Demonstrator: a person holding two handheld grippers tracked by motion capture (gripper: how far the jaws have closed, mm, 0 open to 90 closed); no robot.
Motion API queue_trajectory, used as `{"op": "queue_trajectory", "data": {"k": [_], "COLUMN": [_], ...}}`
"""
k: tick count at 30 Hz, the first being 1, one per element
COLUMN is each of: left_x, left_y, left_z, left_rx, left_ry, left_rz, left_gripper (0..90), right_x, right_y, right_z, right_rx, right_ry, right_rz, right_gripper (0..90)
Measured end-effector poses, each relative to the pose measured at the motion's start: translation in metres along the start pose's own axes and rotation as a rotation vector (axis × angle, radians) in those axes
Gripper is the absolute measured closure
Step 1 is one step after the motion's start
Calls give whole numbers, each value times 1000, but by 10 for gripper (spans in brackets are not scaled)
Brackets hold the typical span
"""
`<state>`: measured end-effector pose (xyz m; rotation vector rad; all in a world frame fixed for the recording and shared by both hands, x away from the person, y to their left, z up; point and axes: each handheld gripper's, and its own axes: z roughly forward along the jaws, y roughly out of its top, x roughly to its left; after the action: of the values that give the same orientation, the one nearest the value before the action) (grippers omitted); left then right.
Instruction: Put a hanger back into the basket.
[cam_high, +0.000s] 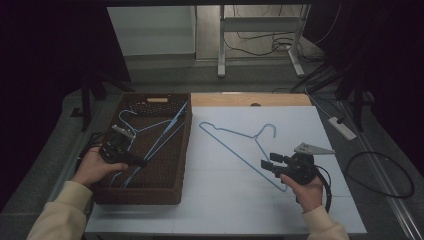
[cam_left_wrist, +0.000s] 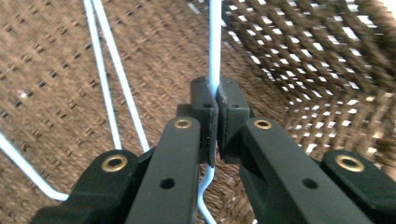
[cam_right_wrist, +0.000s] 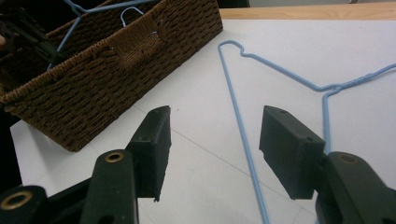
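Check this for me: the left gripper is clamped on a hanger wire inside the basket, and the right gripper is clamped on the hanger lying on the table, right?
Not quite. The right gripper is open: the right gripper view shows its jaws apart above the table, beside the hanger, not on it. The left gripper is indeed clamped on a hanger wire inside the basket.

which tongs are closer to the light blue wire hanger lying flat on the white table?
Right. The right tongs, jaws open, sit beside the light blue wire hanger on the white table, not touching. The left tongs are inside the brown wicker basket, clamped on another blue hanger.
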<state>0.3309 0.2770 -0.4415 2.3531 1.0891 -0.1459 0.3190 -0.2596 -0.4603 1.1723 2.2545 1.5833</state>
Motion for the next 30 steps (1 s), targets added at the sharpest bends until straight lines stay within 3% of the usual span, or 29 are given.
{"op": "queue_trajectory", "data": {"k": [10,18,23,26,28,29,30], "left_x": [15,21,29,32,33,31,31], "left_y": [-6,-10,-13,-13,-14,-14,-14], "left_z": [8,4,7,8,9,8,8], "left_rx": [-13,-32,-29,-37,-43,-57,-57], "left_ry": [121,284,339,354,377,432,432], "left_rz": [-122,-196,-246,-267,-270,-266,-266], "left_gripper": [873,867,866,837,733,679,616], "right_x": [0,-1,-1,-1,-1,-1,-1], "right_y": [-1,-1,-1,-1,-1,-1,-1], "right_z": [1,1,1,1,1,1,1], "right_rx": [5,2,1,1,1,1,1], "right_ry": [-2,-5,-6,-7,-8,-7,-7], "right_rz": [2,6,5,6,8,8,8], "right_gripper": [439,439,438,438,438,437,437]}}
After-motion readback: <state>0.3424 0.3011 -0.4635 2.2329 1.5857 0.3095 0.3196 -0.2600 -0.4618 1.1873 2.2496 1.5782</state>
